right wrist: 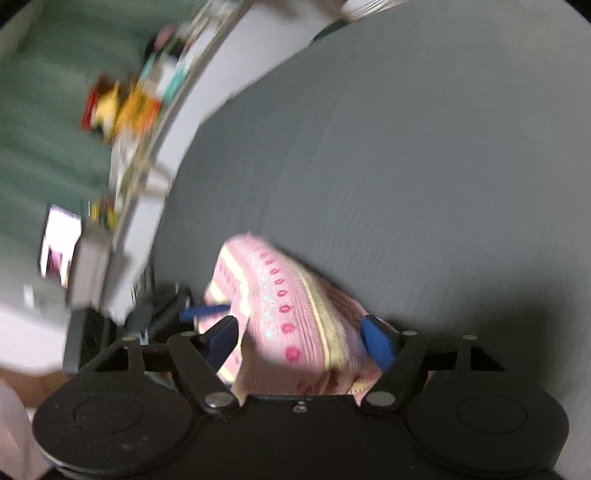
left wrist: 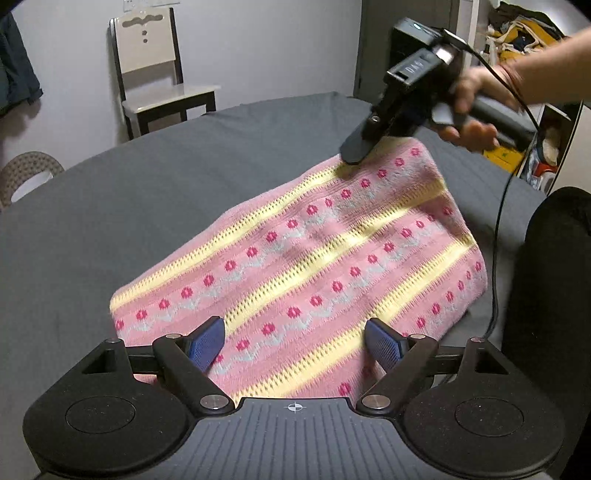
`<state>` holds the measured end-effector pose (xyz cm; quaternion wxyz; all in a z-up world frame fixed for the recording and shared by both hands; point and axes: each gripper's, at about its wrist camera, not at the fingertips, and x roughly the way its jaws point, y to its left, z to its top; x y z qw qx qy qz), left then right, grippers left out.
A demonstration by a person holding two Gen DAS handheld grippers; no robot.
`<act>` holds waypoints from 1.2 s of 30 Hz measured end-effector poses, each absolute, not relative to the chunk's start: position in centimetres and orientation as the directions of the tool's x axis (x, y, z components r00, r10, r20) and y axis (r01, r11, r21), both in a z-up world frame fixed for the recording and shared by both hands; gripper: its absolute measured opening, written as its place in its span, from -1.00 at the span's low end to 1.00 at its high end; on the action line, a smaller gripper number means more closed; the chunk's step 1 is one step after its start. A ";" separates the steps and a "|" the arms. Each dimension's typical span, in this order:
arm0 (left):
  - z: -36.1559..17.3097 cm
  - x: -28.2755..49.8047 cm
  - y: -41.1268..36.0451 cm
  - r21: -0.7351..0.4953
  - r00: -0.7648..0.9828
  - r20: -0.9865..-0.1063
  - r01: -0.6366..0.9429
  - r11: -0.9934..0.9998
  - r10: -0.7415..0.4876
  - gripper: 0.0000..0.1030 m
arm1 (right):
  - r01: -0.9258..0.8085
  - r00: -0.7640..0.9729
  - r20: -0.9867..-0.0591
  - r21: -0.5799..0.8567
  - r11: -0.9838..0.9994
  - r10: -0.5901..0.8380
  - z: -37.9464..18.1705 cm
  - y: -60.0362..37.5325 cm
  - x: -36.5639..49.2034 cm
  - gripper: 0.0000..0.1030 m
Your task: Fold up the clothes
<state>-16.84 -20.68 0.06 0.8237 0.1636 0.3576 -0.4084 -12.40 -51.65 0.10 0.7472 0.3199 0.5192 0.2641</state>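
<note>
A pink knitted garment (left wrist: 314, 251) with yellow stripes and magenta flowers lies folded on the grey sheet (left wrist: 129, 206). My left gripper (left wrist: 293, 328) is open, its blue pads (left wrist: 207, 343) on either side of the garment's near edge. A hand holds my right gripper (left wrist: 354, 151) at the garment's far corner, which looks slightly raised. The right wrist view is blurred. There my right gripper (right wrist: 299, 325) stands open, and the garment's layered edge (right wrist: 280, 317) lies between its wide-apart fingers. Whether the pads touch the cloth I cannot tell.
A chair (left wrist: 155, 70) stands against the far wall and a woven stool (left wrist: 26, 177) at the left. A black cable (left wrist: 498, 236) hangs from the right gripper past a dark shape (left wrist: 554, 295). Cluttered shelves (left wrist: 524, 33) fill the back right.
</note>
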 end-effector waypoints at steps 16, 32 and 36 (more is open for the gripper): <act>0.9 -18.4 -19.1 -0.071 0.411 -0.738 0.741 0.668 -0.535 0.62 | 0.339 0.362 -0.505 0.854 0.394 0.783 -5.3 -51.8 -13.8 -0.01; 2.0 -18.6 -20.1 0.009 0.504 -0.697 0.718 0.696 -0.510 0.62 | 0.398 0.391 -0.619 0.781 0.481 0.681 -3.1 -49.9 -13.7 0.35; 2.3 -18.9 -20.5 0.083 0.574 -0.674 0.684 0.725 -0.465 0.62 | 0.333 0.442 -0.728 0.676 0.657 0.525 0.7 -49.6 -14.9 0.56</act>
